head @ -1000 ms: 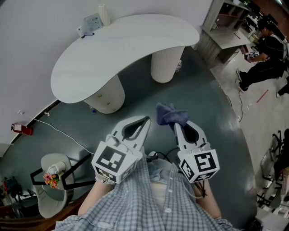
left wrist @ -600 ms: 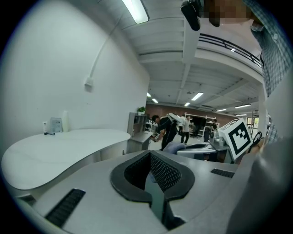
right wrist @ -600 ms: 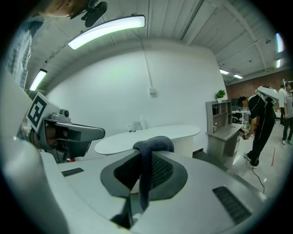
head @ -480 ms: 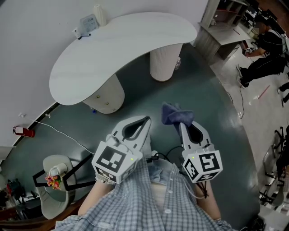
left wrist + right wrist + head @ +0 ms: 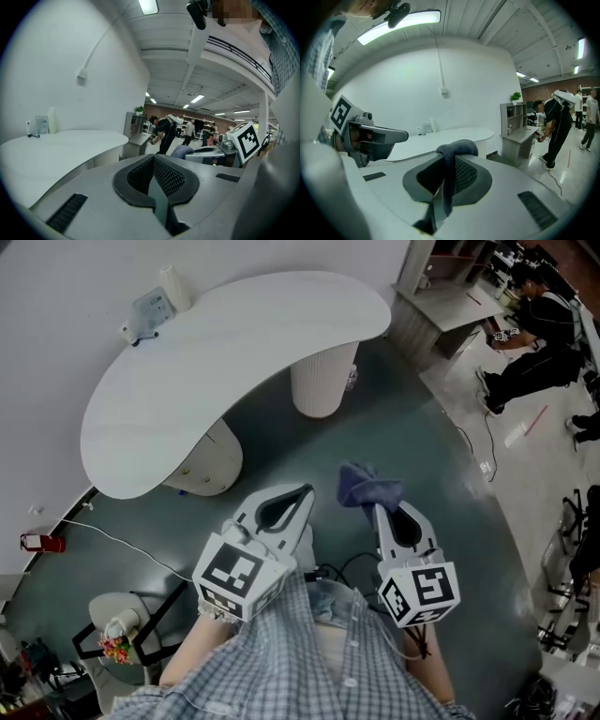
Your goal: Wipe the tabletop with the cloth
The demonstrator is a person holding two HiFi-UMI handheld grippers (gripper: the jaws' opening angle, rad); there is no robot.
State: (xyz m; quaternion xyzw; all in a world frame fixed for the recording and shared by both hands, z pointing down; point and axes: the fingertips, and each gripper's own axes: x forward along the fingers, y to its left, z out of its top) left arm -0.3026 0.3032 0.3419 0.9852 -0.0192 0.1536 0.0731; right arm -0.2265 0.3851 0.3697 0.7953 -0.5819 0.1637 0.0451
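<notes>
Grey left tongs, right tongs, marker cubes, checked shirt

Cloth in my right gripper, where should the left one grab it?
Probably the bunched wad of the cloth that sticks out past the right gripper, approached from its left side. The left gripper sits beside it there, shut and empty.

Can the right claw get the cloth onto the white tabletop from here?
Probably not yet: the right claw, shut on the cloth, hangs over floor short of the tabletop. Nothing blocks the way forward.
</notes>
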